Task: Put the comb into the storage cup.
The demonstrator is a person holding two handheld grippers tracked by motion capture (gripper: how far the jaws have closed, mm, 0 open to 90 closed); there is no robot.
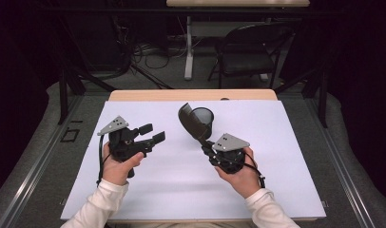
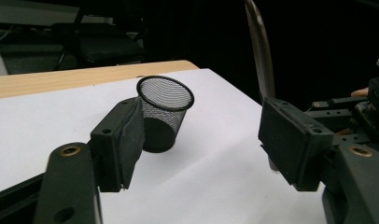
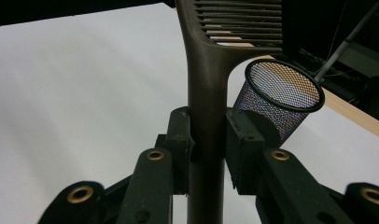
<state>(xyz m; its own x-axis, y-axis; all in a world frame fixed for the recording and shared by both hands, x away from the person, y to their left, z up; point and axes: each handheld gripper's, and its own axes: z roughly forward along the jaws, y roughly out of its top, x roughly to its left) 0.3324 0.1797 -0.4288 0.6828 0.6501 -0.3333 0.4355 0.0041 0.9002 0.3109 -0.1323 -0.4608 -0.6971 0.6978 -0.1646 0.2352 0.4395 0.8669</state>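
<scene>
A black mesh cup (image 1: 205, 119) stands upright on the white sheet (image 1: 276, 142) near the table's far middle. My right gripper (image 1: 207, 145) is shut on the handle of a dark brown slotted spatula (image 1: 188, 121), whose head rises beside the cup's left rim. In the right gripper view the pads clamp the spatula handle (image 3: 205, 93), with the mesh cup (image 3: 282, 97) just behind to the right. My left gripper (image 1: 152, 134) hovers left of the cup, open, with nothing between its fingers. In the left gripper view the mesh cup (image 2: 163, 112) lies beyond the jaws, and the spatula (image 2: 262, 60) shows edge-on.
The white sheet covers most of a wooden table (image 1: 191, 95). Beyond the far edge stand a black chair (image 1: 250, 52), a desk leg (image 1: 188, 47) and floor cables (image 1: 148, 52). Bare sheet lies to the left, right and front.
</scene>
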